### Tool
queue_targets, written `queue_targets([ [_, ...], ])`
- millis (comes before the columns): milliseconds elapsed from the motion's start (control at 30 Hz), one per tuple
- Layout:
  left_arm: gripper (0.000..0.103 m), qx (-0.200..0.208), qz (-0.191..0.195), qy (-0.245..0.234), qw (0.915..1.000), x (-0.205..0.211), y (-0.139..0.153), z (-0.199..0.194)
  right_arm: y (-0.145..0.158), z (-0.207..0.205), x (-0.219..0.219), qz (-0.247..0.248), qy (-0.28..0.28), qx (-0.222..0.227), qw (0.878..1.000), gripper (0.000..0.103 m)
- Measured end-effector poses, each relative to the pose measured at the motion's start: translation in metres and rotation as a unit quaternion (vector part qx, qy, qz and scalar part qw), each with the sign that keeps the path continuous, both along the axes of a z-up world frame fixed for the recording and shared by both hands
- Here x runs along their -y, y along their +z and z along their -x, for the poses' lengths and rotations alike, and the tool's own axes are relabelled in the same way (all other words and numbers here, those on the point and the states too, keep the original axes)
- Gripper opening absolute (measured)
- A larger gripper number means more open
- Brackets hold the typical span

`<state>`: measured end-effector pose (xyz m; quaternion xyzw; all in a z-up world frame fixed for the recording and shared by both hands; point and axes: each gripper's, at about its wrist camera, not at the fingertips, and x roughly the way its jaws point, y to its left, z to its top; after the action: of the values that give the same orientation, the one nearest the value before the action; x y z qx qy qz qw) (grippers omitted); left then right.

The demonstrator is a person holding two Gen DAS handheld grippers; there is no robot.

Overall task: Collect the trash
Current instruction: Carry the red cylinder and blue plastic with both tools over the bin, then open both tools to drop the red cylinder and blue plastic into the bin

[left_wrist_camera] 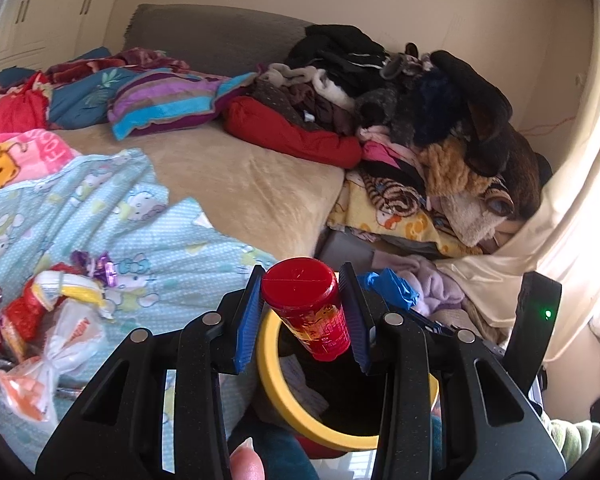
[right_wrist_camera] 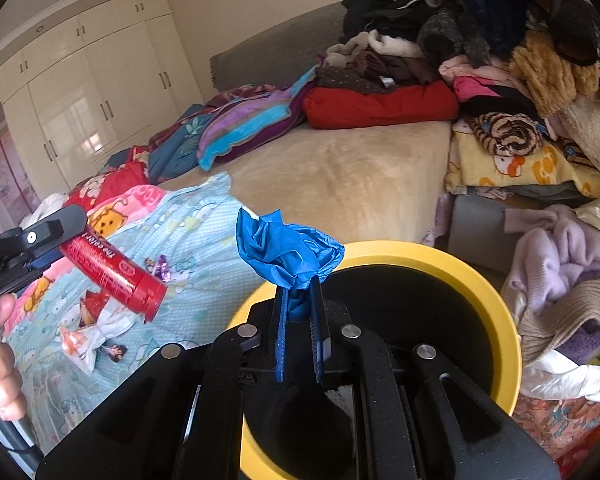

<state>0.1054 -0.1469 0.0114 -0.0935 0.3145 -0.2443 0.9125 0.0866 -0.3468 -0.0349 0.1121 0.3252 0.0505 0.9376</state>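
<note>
My left gripper (left_wrist_camera: 305,280) is shut on a red plastic bottle (left_wrist_camera: 310,309) with a red cap, held over the near rim of a black bin with a yellow rim (left_wrist_camera: 274,380). The bottle (right_wrist_camera: 114,276) and left gripper (right_wrist_camera: 40,240) also show at the left of the right wrist view. My right gripper (right_wrist_camera: 300,284) is shut on a crumpled blue glove (right_wrist_camera: 288,250), held over the bin's yellow rim (right_wrist_camera: 500,300). The glove (left_wrist_camera: 390,286) shows behind the bottle in the left wrist view. Loose wrappers (left_wrist_camera: 48,328) lie on the light blue bedsheet (left_wrist_camera: 80,216).
A bed with a tan blanket (left_wrist_camera: 252,176) fills the middle. A tall pile of clothes and blankets (left_wrist_camera: 420,120) lies at its right, by the wall. Colourful pillows (left_wrist_camera: 164,100) lie at the back. White wardrobes (right_wrist_camera: 80,92) stand at the far left. More clothes (right_wrist_camera: 560,280) lie right of the bin.
</note>
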Motion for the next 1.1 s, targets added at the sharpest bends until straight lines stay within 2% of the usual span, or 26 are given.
queue_targets([
  [300,0.030,-0.007,-0.015,-0.028,0.9995,0.038,-0.011,-0.006,-0.009,0.000,0.029,-0.003,-0.028,-0.015,0.999,0.010],
  [800,0.031,-0.046,-0.041,-0.041,0.9973,0.080,-0.045,-0.030,-0.038,-0.004,0.054,-0.007,-0.031,-0.066,0.997,0.011],
  [867,0.031,-0.050,-0.043,-0.042,0.9969,0.081,-0.048,-0.032,-0.041,-0.005,0.056,-0.010,-0.034,-0.075,0.997,0.013],
  [900,0.031,-0.054,-0.044,-0.041,0.9967,0.080,-0.050,-0.033,-0.043,-0.004,0.056,-0.011,-0.036,-0.077,0.996,0.022],
  [933,0.042,-0.058,-0.043,-0.039,0.9966,0.079,-0.052,-0.034,-0.043,-0.004,0.057,-0.011,-0.039,-0.079,0.996,0.034],
  [967,0.064,-0.063,-0.039,-0.032,0.9967,0.075,-0.053,-0.034,-0.044,-0.003,0.058,-0.008,-0.044,-0.080,0.996,0.042],
  [1000,0.071,-0.065,-0.036,-0.027,0.9968,0.073,-0.054,-0.034,-0.044,-0.003,0.058,-0.007,-0.048,-0.081,0.996,0.054],
  [1100,0.079,-0.070,-0.034,-0.016,0.9968,0.062,-0.056,-0.033,-0.045,0.000,0.060,-0.010,-0.054,-0.079,0.995,0.062],
])
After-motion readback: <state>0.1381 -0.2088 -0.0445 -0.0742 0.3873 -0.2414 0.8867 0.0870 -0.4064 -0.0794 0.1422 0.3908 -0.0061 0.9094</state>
